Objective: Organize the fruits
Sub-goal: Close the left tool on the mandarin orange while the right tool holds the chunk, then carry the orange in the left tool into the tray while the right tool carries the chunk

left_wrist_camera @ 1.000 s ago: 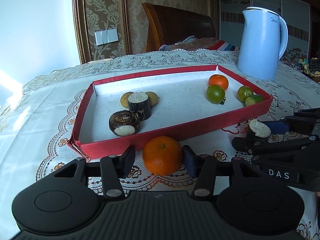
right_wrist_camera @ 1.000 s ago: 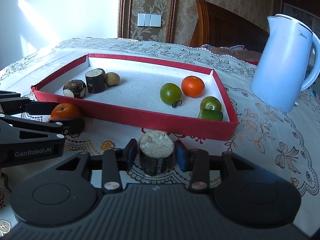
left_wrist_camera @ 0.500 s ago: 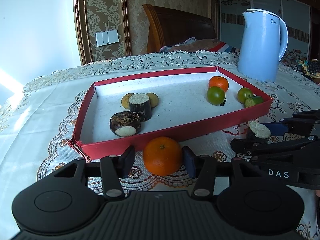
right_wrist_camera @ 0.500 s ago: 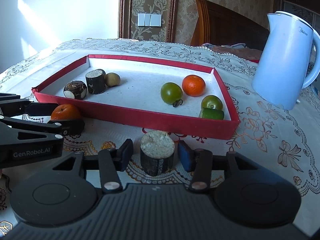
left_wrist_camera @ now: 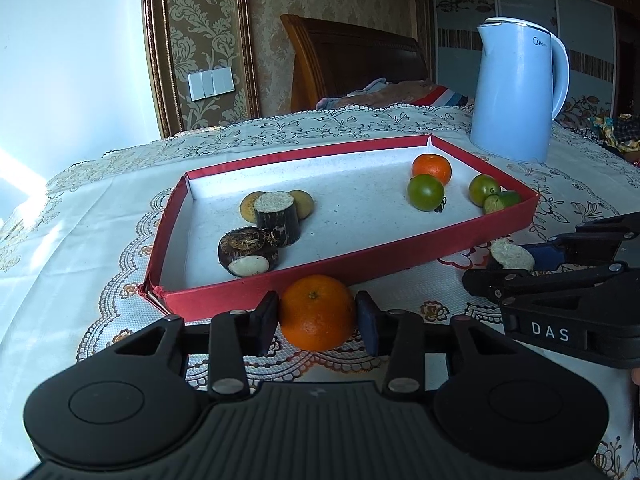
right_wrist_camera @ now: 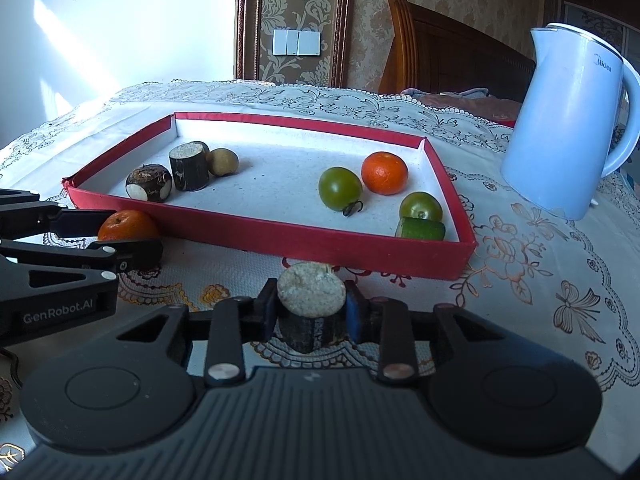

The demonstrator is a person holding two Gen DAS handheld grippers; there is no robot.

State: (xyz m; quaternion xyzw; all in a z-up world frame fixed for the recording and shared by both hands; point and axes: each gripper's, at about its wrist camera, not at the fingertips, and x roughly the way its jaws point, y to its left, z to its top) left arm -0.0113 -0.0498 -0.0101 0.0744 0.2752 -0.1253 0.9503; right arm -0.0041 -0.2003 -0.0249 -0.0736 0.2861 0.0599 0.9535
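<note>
An orange (left_wrist_camera: 318, 312) sits on the lace tablecloth just in front of the red tray (left_wrist_camera: 360, 266). My left gripper (left_wrist_camera: 316, 316) is closing, and both pads touch the orange's sides. A dark stalk chunk with a pale cut top (right_wrist_camera: 311, 308) stands on the cloth before the tray's front wall (right_wrist_camera: 280, 236); my right gripper (right_wrist_camera: 311, 312) is shut on it. In the tray, dark chunks (left_wrist_camera: 278, 218) and tan round fruits lie at the left. An orange (left_wrist_camera: 431, 168) and green fruits (left_wrist_camera: 425, 192) lie at the right. Each gripper shows in the other's view: right gripper (left_wrist_camera: 508, 264), left gripper (right_wrist_camera: 128, 232).
A pale blue kettle (left_wrist_camera: 516, 92) stands behind the tray's right corner, also in the right wrist view as kettle (right_wrist_camera: 568, 120). The tray's near left corner (left_wrist_camera: 150, 290) is torn. A wooden headboard and bedding lie beyond the table.
Both grippers have closed in: the right pads came onto the stalk chunk first, then the left pads onto the orange. Neither hand has shifted place.
</note>
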